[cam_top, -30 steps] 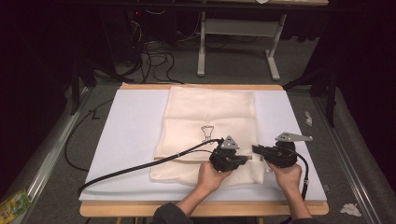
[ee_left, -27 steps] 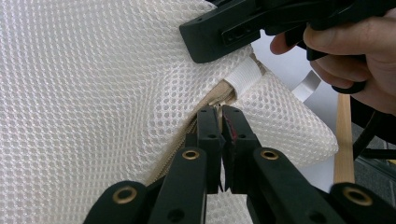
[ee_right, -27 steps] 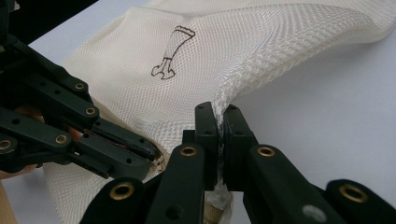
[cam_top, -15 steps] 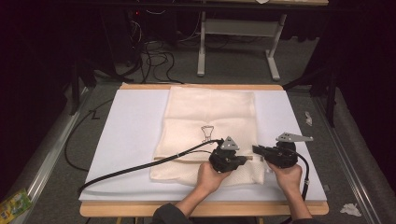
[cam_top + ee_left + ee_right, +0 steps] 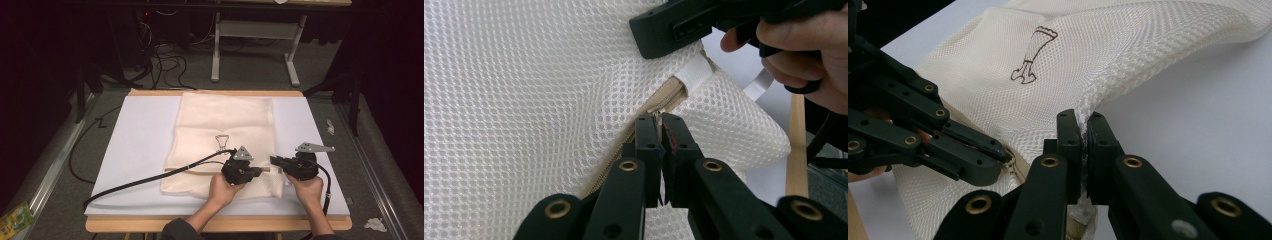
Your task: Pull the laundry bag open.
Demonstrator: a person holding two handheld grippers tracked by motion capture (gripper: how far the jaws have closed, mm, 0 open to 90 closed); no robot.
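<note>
Lying on white table (image 5: 140, 150), mesh bag (image 5: 225, 125), left gripper (image 5: 660, 131) seemingly pinching zipper (image 5: 651, 107), right gripper (image 5: 1083, 131) clamping bag edge, dark room

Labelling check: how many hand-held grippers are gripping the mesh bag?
2. The left hand-held gripper is shut at the mesh bag zipper; the right hand-held gripper pinches its edge.
</note>
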